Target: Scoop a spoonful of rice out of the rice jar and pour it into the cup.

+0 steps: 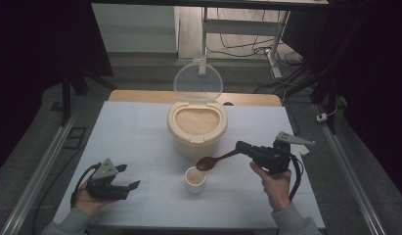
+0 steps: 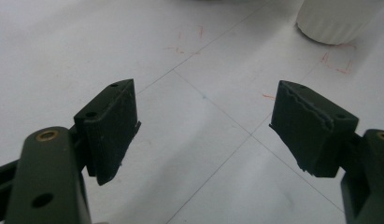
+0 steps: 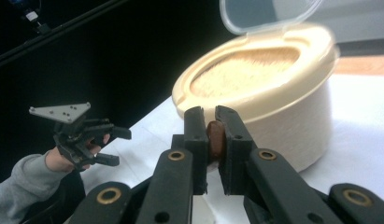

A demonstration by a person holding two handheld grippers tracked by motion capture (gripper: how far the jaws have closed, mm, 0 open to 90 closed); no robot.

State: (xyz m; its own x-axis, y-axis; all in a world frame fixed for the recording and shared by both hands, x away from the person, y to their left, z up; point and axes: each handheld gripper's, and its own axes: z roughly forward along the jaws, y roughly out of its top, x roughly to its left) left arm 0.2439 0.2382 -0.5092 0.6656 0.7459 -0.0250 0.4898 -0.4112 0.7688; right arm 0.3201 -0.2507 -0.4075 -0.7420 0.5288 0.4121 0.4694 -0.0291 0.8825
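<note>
Left gripper rests low on the worktop at the near left, jaws apart, nothing between them. Small white cup stands near centre, in front of the rice container; something pale sits in the cup. Container lid stands open, beige grain fills it nearly to the rim. Brown spoon hangs just above the cup, bowl over its far rim, handle running right into the right gripper. Right gripper jaws clamped on the spoon handle end, seen up close in the right gripper view.

Step, by my read: scooping grain from container to cup, spoon at the cup end of the trip. Can't tell if the spoon bowl is loaded. Next move likely calls for keeping the spoon level, clearing the cup rim, then dipping into the grain without bumping the container wall.
</note>
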